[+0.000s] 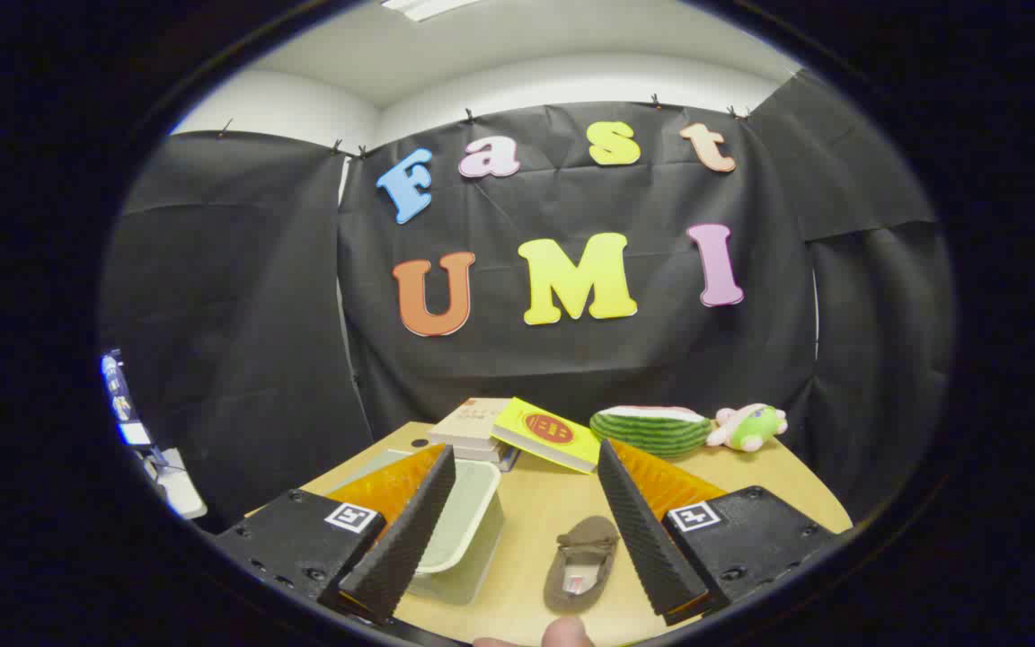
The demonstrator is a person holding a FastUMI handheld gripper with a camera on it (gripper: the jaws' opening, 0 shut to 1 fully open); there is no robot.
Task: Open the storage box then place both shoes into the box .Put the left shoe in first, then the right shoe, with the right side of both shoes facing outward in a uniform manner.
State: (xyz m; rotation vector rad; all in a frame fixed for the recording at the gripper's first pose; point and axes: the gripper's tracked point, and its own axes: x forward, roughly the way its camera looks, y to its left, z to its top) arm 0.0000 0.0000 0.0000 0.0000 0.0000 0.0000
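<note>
A fingertip (566, 633) of a person showed at the very near edge, just below the toe of a shoe. The claw (526, 593) stood released, its two fingers spread wide apart and holding nothing, raised above a light wooden tabletop (535, 512).

Between the fingers lay one brown shoe (582, 562), sole down, with a strap across its top and its opening facing upward. It rested close to the right finger and touched neither finger, as far as could be told.

Under and just beyond the left finger sat the storage box (464, 526), a pale rectangular container with a rim, partly hidden by that finger. It looked open-topped, though whether a lid covered it could not be told for sure. The shoe and the box were near each other but apart.

Farther back on the tabletop stood a small stack of books (473, 431). A yellow book (546, 434) leaned tilted against the stack. To the right of it lay a toy watermelon slice (652, 429), green-striped, and just beside that a small pink and green plush toy (748, 426).

Behind everything hung the black cloth booth wall (239, 314), with a white ceiling (517, 54) above.
</note>
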